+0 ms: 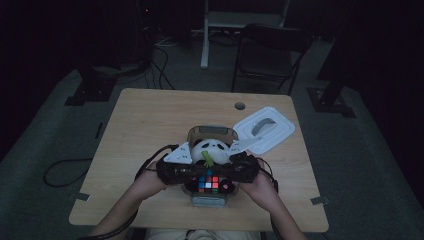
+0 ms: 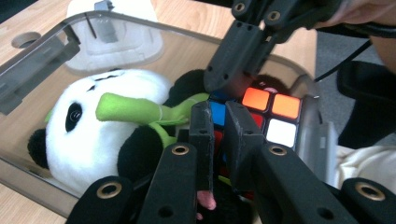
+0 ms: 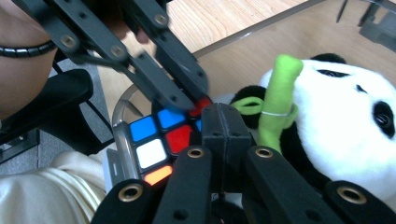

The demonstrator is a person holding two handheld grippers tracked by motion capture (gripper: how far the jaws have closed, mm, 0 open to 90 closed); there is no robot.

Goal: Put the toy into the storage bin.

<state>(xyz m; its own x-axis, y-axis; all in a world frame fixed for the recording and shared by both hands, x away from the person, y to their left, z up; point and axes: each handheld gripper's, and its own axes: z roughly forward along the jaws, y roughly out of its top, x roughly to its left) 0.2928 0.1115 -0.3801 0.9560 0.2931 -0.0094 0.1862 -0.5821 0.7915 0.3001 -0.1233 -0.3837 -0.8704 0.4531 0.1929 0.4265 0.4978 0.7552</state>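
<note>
The puzzle cube (image 1: pixel 208 182) was seen at the near end of the clear box (image 1: pixel 212 131), panda (image 1: pixel 210 149) at twelve o'clock. The left gripper (image 2: pixel 218 122) stood narrowly parted and the right gripper (image 3: pixel 221 122) pressed closed, both meeting just above it.

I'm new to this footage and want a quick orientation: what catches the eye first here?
A white-and-black panda plush with a green bamboo stalk lies in a clear bin at the table's near-middle. Beside it in the bin sits a colourful puzzle cube, where both grippers, left and right, meet. The bin's white lid lies to the right.
</note>
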